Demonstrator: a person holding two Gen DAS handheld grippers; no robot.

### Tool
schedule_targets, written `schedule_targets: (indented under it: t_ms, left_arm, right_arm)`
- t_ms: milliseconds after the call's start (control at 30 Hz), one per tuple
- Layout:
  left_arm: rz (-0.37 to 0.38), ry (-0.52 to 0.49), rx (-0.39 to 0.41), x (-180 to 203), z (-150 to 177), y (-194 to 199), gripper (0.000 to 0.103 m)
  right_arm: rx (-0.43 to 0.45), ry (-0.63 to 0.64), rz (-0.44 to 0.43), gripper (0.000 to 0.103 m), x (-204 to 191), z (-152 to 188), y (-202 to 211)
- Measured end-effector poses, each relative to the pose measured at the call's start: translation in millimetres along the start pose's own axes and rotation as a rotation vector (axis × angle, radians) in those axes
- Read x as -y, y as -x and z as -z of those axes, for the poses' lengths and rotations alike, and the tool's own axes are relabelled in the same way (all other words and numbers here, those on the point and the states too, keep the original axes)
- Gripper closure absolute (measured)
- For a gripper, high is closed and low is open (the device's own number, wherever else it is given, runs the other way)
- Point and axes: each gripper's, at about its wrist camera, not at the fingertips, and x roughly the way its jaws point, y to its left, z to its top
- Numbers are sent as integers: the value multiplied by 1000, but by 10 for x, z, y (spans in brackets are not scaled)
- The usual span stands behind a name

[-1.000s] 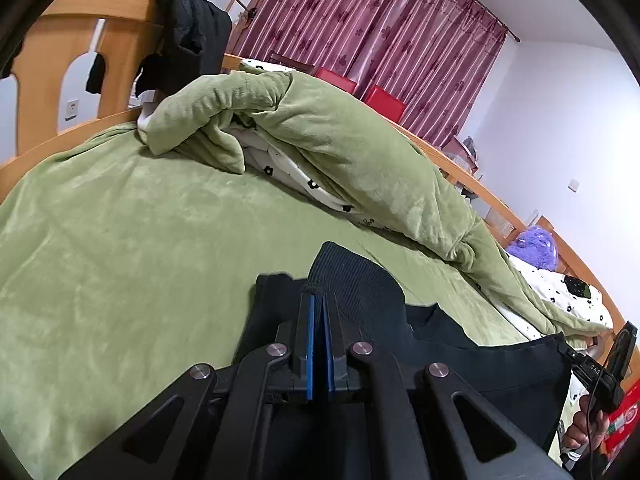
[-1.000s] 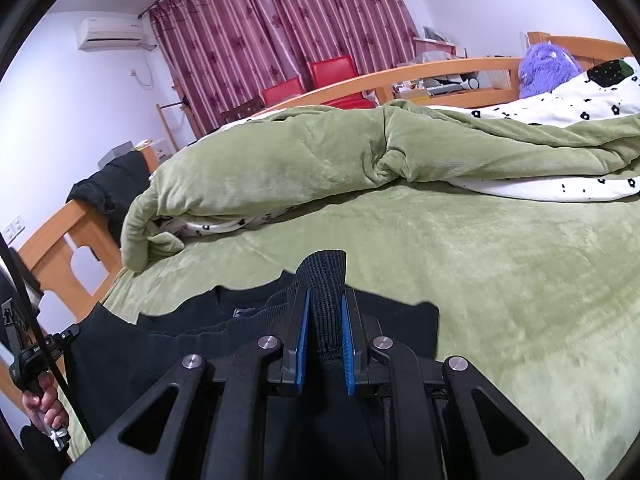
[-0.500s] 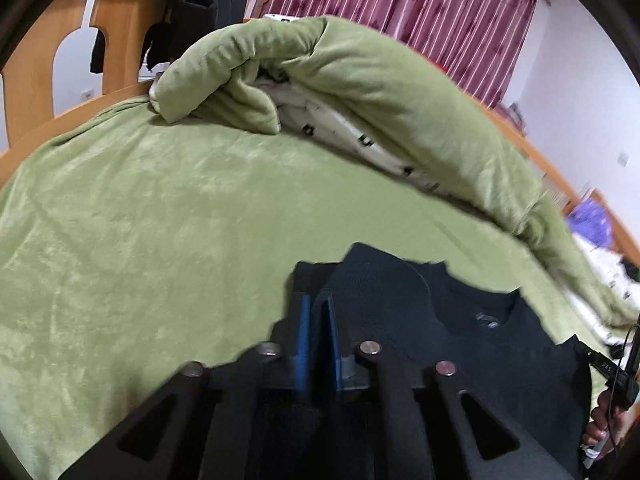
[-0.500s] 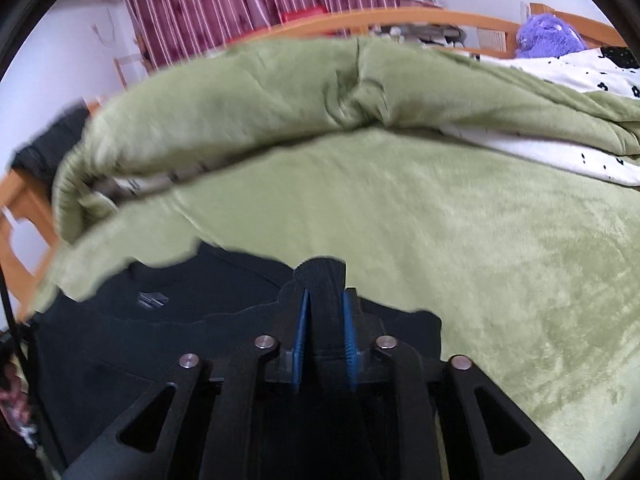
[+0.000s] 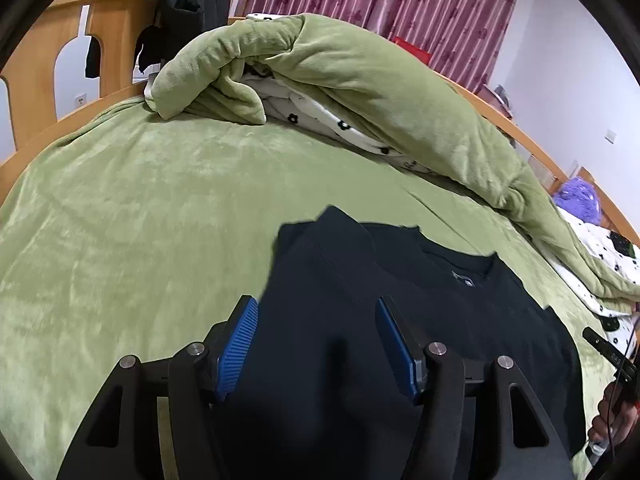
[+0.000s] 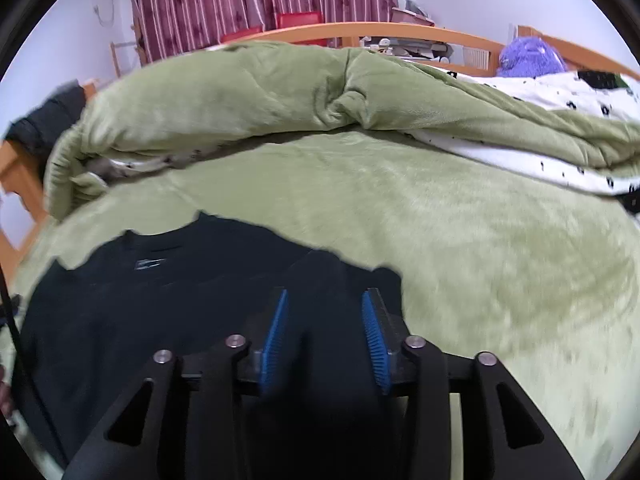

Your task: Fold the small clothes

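Note:
A black T-shirt (image 5: pixel 420 300) lies spread on the green bed cover (image 5: pixel 140 220), neck label up. My left gripper (image 5: pixel 316 312) hovers over the shirt's left shoulder. Its jaws are opening, and the blue pads (image 5: pixel 240 340) stand apart from the cloth that lies below them. In the right wrist view the same black T-shirt (image 6: pixel 168 300) lies at the lower left. My right gripper (image 6: pixel 326 308) is over its right shoulder. Those jaws are opening too, with dark fabric under the gap and nothing pressed between the pads.
A rolled green quilt (image 5: pixel 380 92) with a white flowered lining lies across the far side of the bed. A wooden bed frame (image 5: pixel 104 40) with dark clothes hung on it stands at the left. A purple plush toy (image 6: pixel 528 56) sits at the far right.
Both grippers have sunk toward the bed and let go of the black shirt's shoulders. Their jaws have gone from shut on the fabric to standing apart. The shirt now lies flat.

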Motion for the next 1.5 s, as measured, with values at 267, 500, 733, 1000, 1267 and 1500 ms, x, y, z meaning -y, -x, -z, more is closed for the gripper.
schedule_targets:
  t_ms: [267, 500, 733, 1000, 1267, 1500]
  left_arm:
    - [-28, -27, 1, -16, 366, 472, 41]
    - [-41, -22, 6, -355, 716, 798, 41]
    - [-8, -45, 3, -587, 941, 833, 39]
    - [81, -34, -86, -702, 1082, 652, 39]
    - [110, -3, -99, -764, 1140, 673, 39]
    - [151, 39, -139, -817, 1271, 694, 38]
  right_arm:
    - [-15, 151, -107, 57, -740, 583, 548]
    - [-53, 247, -264, 57, -1481, 1129, 603]
    - [-112, 256, -179, 57, -1823, 1292, 200]
    - [-131, 175, -64, 57, -1931, 1110, -60]
    - [-107, 199, -23, 57, -1970, 1230, 46]
    - [-83, 193, -40, 57, -1919, 1394, 329]
